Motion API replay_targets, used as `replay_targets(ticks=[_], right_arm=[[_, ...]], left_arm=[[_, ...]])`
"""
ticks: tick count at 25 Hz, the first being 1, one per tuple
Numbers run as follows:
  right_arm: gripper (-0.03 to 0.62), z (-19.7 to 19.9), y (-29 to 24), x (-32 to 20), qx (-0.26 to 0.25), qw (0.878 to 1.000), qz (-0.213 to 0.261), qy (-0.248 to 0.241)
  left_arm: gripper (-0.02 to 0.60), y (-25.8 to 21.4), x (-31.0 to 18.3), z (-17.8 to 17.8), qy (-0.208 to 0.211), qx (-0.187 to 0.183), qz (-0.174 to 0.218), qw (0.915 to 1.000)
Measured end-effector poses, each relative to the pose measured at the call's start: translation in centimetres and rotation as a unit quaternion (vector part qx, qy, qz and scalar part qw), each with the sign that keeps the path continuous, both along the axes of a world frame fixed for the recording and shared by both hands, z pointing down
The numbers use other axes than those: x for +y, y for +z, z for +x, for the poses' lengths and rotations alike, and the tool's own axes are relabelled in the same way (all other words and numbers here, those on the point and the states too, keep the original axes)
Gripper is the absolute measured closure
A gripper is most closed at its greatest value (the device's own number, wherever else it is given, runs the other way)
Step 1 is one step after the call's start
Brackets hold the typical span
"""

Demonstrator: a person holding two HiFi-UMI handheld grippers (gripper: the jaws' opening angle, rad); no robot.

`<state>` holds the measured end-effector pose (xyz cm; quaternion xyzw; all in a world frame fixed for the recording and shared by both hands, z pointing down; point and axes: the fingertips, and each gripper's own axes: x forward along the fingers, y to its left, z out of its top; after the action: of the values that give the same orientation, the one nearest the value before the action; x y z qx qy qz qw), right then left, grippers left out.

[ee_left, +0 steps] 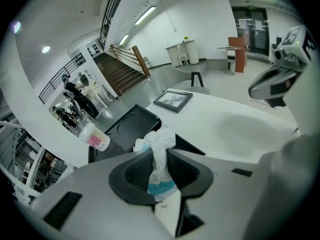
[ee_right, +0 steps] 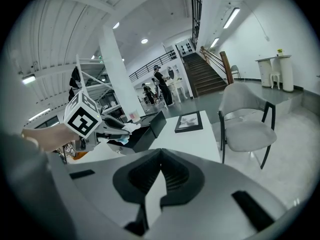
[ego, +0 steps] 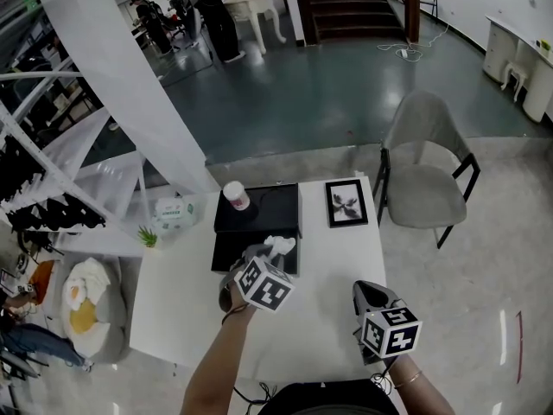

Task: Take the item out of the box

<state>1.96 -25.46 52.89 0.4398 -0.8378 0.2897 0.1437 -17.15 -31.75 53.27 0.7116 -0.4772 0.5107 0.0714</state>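
A black box (ego: pixel 226 254) lies open on the white table (ego: pixel 337 258), its lid (ego: pixel 259 207) folded back. My left gripper (ego: pixel 273 251) hovers over the box, shut on a crumpled white item with a blue patch (ego: pixel 278 245). In the left gripper view the item (ee_left: pixel 161 149) stands pinched between the jaws, its top sticking out above them, with the box (ee_left: pixel 129 126) beyond. My right gripper (ego: pixel 363 290) is near the table's front right, shut with nothing in it (ee_right: pixel 160 156). From the right gripper view the left gripper (ee_right: pixel 117 129) and the item (ee_right: pixel 131 128) show above the box (ee_right: pixel 147 133).
A white cup with a pink label (ego: pixel 235 195) sits at the lid's back left corner. A framed picture (ego: pixel 346 202) lies at the table's back right. A grey chair (ego: pixel 423 167) stands to the right of the table. A pale green packet (ego: pixel 173 212) and a small plant (ego: pixel 148 236) sit left of the box.
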Motion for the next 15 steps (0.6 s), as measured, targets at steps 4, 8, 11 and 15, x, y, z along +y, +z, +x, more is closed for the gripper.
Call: replay_targets(ticks=[4, 8, 11, 15], right_arm=[[0.594, 0.1, -0.2, -0.1, 0.0, 1.0, 0.002, 0.003], [0.594, 0.4, -0.5, -0.2, -0.002, 1.0, 0.002, 0.009], [0.594, 0.6, -0.7, -0.3, -0.007, 1.0, -0.001, 0.014], [0.594, 0.6, -1.1, -0.6, -0.005, 1.0, 0.002, 0.014]], left_arm=[[0.492, -1.1, 0.6, 0.3, -0.011, 0.028, 0.019, 0.9994], [0.492, -2.7, 1.0, 0.7, -0.027, 0.069, 0.05, 0.996], [0.492, -3.4, 1.4, 0.9, -0.04, 0.101, 0.071, 0.9916], [0.492, -3.4, 2.2, 0.7, -0.059, 0.136, 0.079, 0.9857]])
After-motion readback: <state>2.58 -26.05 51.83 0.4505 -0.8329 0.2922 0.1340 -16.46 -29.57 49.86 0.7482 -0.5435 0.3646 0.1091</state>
